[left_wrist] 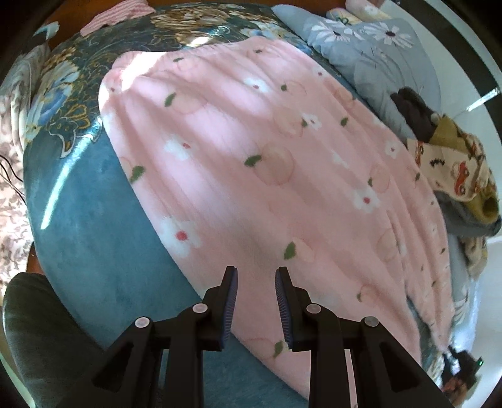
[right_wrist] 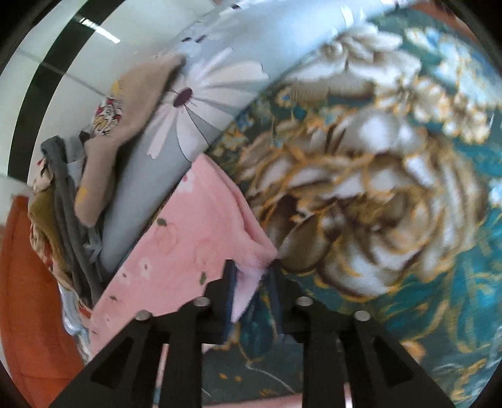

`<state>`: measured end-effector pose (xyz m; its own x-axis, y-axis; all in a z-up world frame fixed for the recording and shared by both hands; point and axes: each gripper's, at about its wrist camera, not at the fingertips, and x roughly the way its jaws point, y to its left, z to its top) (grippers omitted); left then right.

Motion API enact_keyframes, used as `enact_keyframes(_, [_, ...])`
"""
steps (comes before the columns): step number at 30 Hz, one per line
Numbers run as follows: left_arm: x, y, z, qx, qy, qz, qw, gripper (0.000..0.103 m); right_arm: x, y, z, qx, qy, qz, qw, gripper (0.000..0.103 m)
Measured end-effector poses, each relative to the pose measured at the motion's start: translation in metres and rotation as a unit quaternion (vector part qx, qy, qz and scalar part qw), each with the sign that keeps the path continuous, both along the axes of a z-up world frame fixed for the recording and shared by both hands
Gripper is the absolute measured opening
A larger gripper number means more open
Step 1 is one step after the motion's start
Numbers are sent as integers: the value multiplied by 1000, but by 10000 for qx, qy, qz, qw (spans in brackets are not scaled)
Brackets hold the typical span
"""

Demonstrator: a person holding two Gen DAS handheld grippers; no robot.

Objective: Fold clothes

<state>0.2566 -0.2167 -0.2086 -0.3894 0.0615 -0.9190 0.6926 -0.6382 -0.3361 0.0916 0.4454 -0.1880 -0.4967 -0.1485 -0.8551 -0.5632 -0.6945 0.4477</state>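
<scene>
Pink garment: you have one fleece piece [left_wrist: 251,163] spread flat on the bed [left_wrist: 94,238], its gathered edge at the far end and its near edge under your left gripper. Laid out this way it is smooth and ready to be creased, though I cannot tell whether it is already folded once.
Left gripper: yours [left_wrist: 255,273] hovers over the near edge with the jaws set narrowly apart and nothing between them. Probably placed there to take that edge.
Right gripper: yours [right_wrist: 251,266] is at a corner of the pink garment [right_wrist: 194,238], with a flap of fleece lying between the jaws. They stand only a little apart, and I cannot tell whether they actually pinch it. A corner hold would let you lift and carry that edge across.
Bed cover: one teal blanket with a large floral print [right_wrist: 360,204] lies under the garment, plain blue at the near left.
Quilt: one grey daisy-print quilt [left_wrist: 376,53] sits along the right, clear of the fold area.
Other clothes: a heap [left_wrist: 455,169] lies on the right edge; at least three pieces show, but the exact count is unclear.
Striped piece: one pink-striped item [left_wrist: 116,14] lies at the far left.
</scene>
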Motion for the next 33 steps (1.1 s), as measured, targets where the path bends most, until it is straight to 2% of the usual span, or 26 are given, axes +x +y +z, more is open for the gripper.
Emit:
enact_keyframes(4, [11, -32, 3, 170, 234, 384, 9988, 28, 38, 10, 7, 120, -236, 243, 9994, 29])
enact_keyframes(9, [30, -97, -3, 507, 424, 1046, 9923, 28, 106, 26, 10, 37, -623, 267, 9977, 30])
enact_keyframes(11, [33, -122, -6, 502, 402, 1214, 9905, 28, 136, 33, 10, -126, -753, 17, 9971, 30])
enact_keyframes(14, [36, -154, -12, 555, 391, 1401, 9878, 31, 191, 40, 9, -440, -818, -777, 9926, 31])
enact_keyframes(19, [36, -197, -23, 553, 244, 1548, 9861, 35, 247, 21, -4, -1096, -860, -1454, 9795, 34])
enact_keyframes(21, [34, -205, -29, 591, 217, 1582, 9854, 36, 252, 3, -13, -1309, -1018, -1312, 9774, 41])
enact_keyframes(24, [27, -211, -39, 665, 164, 1503, 9863, 39, 248, -23, -22, -1410, -1232, -909, 9781, 41])
enact_keyframes(27, [24, -214, -46, 639, 113, 1415, 9878, 39, 240, -41, -32, -1490, -1323, -760, 9770, 41])
enact_keyframes(32, [27, -221, -50, 847, 354, 1502, 9844, 44, 226, -60, -42, -1389, -1513, -703, 9762, 41])
enact_keyframes(33, [27, -222, -50, 889, 413, 1512, 9836, 44, 224, -63, -42, -1338, -1533, -706, 9765, 36])
